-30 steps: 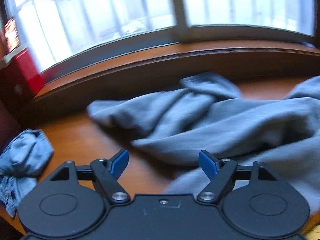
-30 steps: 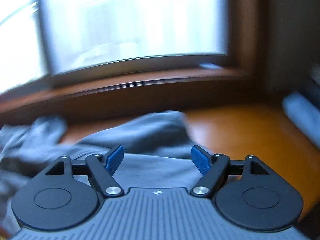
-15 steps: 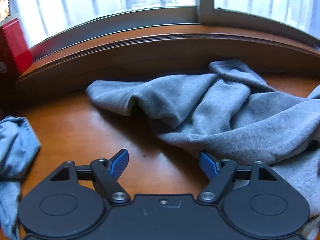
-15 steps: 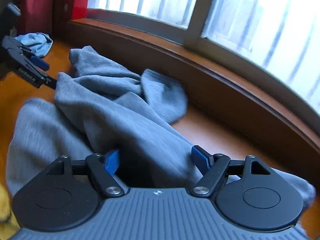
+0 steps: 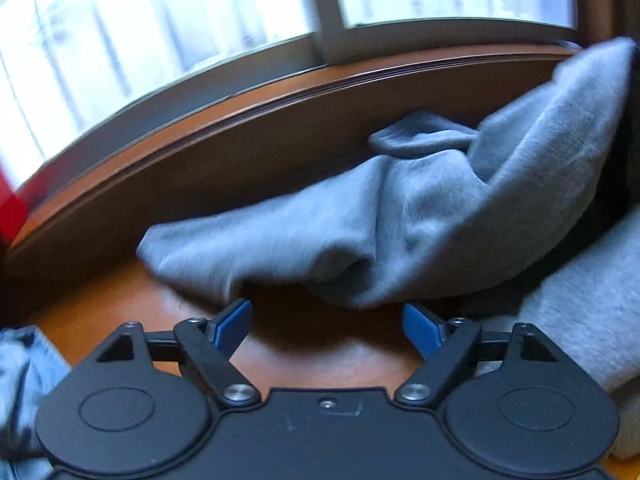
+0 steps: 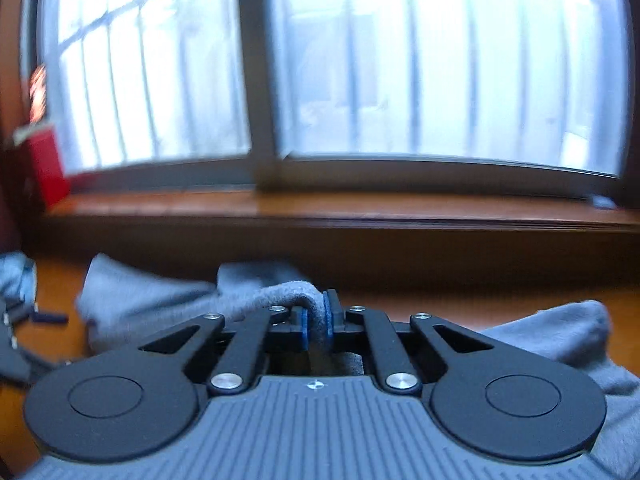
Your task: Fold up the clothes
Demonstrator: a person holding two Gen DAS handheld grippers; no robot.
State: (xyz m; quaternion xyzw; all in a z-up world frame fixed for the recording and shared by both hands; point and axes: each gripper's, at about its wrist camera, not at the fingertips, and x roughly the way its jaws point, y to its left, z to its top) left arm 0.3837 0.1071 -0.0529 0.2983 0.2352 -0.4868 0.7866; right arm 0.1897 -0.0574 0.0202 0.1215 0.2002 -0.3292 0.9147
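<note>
right wrist view: the right gripper [image 6: 316, 322] is clamped on a fold of the grey sweatshirt [image 6: 152, 300], thick, fleecy and floppy, heaped on the wooden table [image 5: 320, 344] by the window; it should drape heavily. the left gripper [image 5: 328, 322] is opening, nothing between its jaws; take a hem.

Window [image 6: 400, 60], wooden sill [image 6: 320, 208], red box [image 6: 44, 168]

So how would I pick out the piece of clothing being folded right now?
Start at the big window and drop to the wooden surface below its sill. The grey fleecy garment lies crumpled across it, one fold pinched in the right tool. Unlike the small blue cloth at the left edge, it is large, grey and partly lifted.
</note>
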